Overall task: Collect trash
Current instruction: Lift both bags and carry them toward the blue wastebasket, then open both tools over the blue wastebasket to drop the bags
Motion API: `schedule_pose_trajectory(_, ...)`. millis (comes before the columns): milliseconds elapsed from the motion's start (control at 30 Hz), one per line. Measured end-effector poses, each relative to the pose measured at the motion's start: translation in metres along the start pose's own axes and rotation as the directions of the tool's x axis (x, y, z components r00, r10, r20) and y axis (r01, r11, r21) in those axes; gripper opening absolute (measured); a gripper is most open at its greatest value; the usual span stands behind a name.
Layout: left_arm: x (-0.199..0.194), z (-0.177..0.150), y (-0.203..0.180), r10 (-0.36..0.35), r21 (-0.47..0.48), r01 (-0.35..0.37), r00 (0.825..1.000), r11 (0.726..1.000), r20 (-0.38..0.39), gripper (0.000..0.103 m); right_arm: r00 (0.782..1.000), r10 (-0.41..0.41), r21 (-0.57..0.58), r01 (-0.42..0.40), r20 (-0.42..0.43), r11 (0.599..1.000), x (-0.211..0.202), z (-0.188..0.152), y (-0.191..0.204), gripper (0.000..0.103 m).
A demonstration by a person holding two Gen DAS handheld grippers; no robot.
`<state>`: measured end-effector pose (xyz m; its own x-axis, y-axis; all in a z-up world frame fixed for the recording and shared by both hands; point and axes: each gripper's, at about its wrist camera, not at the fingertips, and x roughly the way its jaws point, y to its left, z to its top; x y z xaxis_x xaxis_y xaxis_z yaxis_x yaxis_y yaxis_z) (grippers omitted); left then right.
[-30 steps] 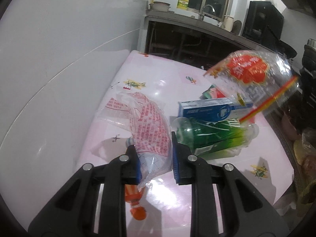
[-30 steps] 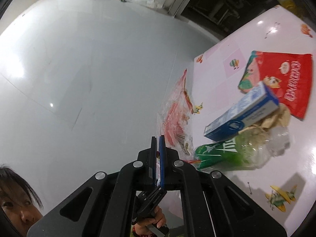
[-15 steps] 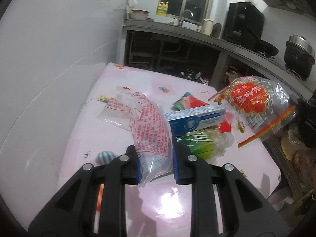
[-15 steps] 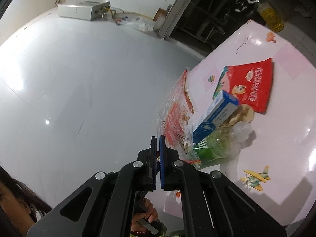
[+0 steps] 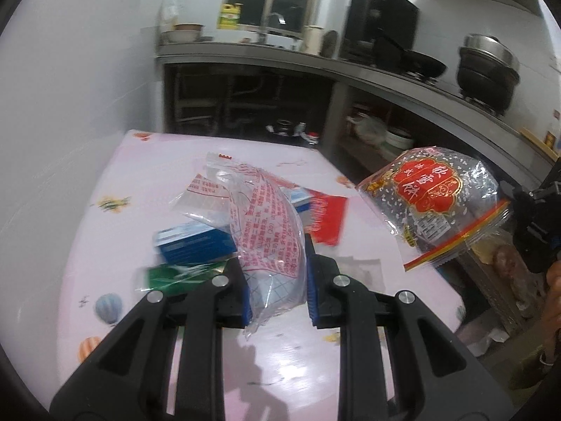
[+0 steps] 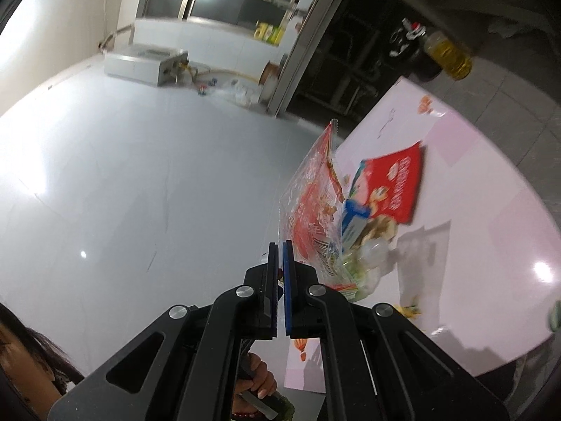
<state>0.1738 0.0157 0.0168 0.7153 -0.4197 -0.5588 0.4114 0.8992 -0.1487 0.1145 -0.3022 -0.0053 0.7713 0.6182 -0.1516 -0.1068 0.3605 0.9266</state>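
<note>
My left gripper (image 5: 277, 277) is shut on a clear plastic bag with red print (image 5: 270, 224) and holds it above the pink table (image 5: 140, 182). My right gripper (image 6: 280, 266) is shut on the edge of a clear zip bag with a red label (image 6: 308, 203). That zip bag (image 5: 434, 200) hangs in the air at the right in the left wrist view. On the table lie a blue carton (image 5: 193, 242), a green plastic bottle (image 5: 175, 275) and a red snack packet (image 6: 396, 182).
A white wall (image 5: 70, 105) borders the table on the left. A dark kitchen counter (image 5: 350, 66) with pots runs behind and to the right. A yellow oil bottle (image 6: 448, 56) stands on the floor past the table. The person's hand (image 6: 259, 389) is below my right gripper.
Both grippers have lifted higher and pulled back with their bags. The table trash now sits lower and partly behind the left bag. The zip bag stays at the right.
</note>
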Motion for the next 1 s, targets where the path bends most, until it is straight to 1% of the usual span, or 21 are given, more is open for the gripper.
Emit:
schedule_pose_trajectory(200,0.022,0.011,-0.055,-0.102,0.076,0.104,0.994,0.992,-0.038,0.021,0.993,-0.016,0.040,0.012,0.119,0.999,-0.058,0.007,-0.023,0.003)
schedule_pose_trajectory(367,0.043,0.017,-0.103,-0.200,0.121,0.210,0.976,0.970,-0.091,0.021,0.975,-0.067,0.069,0.054,0.212,0.996,-0.104,0.010,-0.042,0.003)
schedule_pose_trajectory(467,0.061,0.021,-0.139,-0.277,0.130,0.294,0.951,0.947,-0.139,0.021,0.952,-0.136,0.083,0.117,0.274,0.990,-0.138,0.012,-0.054,0.003)
schedule_pose_trajectory(533,0.073,0.026,-0.162,-0.311,0.141,0.335,0.936,0.932,-0.165,0.021,0.937,-0.174,0.092,0.153,0.303,0.984,-0.154,0.013,-0.060,0.003)
schedule_pose_trajectory(667,0.101,0.029,-0.216,-0.371,0.177,0.417,0.897,0.892,-0.241,0.021,0.883,-0.307,0.111,0.286,0.356,0.952,-0.183,0.013,-0.074,0.003)
schedule_pose_trajectory(700,0.109,0.029,-0.228,-0.380,0.184,0.433,0.887,0.883,-0.263,0.021,0.868,-0.336,0.123,0.313,0.365,0.942,-0.190,0.013,-0.080,0.003)
schedule_pose_trajectory(767,0.131,0.026,-0.259,-0.393,0.193,0.466,0.861,0.864,-0.322,0.021,0.847,-0.377,0.147,0.347,0.375,0.926,-0.201,0.014,-0.093,0.003)
schedule_pose_trajectory(800,0.140,0.023,-0.274,-0.398,0.200,0.482,0.849,0.853,-0.348,0.021,0.833,-0.405,0.164,0.370,0.378,0.914,-0.206,0.015,-0.102,0.003)
schedule_pose_trajectory(833,0.150,0.020,-0.287,-0.396,0.204,0.491,0.839,0.847,-0.374,0.021,0.825,-0.420,0.174,0.382,0.378,0.908,-0.207,0.017,-0.109,0.003)
schedule_pose_trajectory(867,0.165,0.016,-0.302,-0.395,0.203,0.504,0.822,0.839,-0.409,0.021,0.815,-0.441,0.191,0.398,0.376,0.897,-0.210,0.019,-0.120,0.003)
schedule_pose_trajectory(900,0.175,0.013,-0.310,-0.396,0.200,0.514,0.810,0.834,-0.433,0.021,0.806,-0.458,0.203,0.411,0.374,0.889,-0.213,0.022,-0.130,0.003)
schedule_pose_trajectory(967,0.203,0.005,-0.335,-0.377,0.204,0.523,0.786,0.828,-0.490,0.021,0.793,-0.485,0.217,0.434,0.369,0.874,-0.211,0.025,-0.143,0.003)
schedule_pose_trajectory(1000,0.213,-0.001,-0.341,-0.369,0.209,0.527,0.778,0.824,-0.509,0.021,0.783,-0.505,0.231,0.449,0.363,0.863,-0.207,0.028,-0.153,0.003)
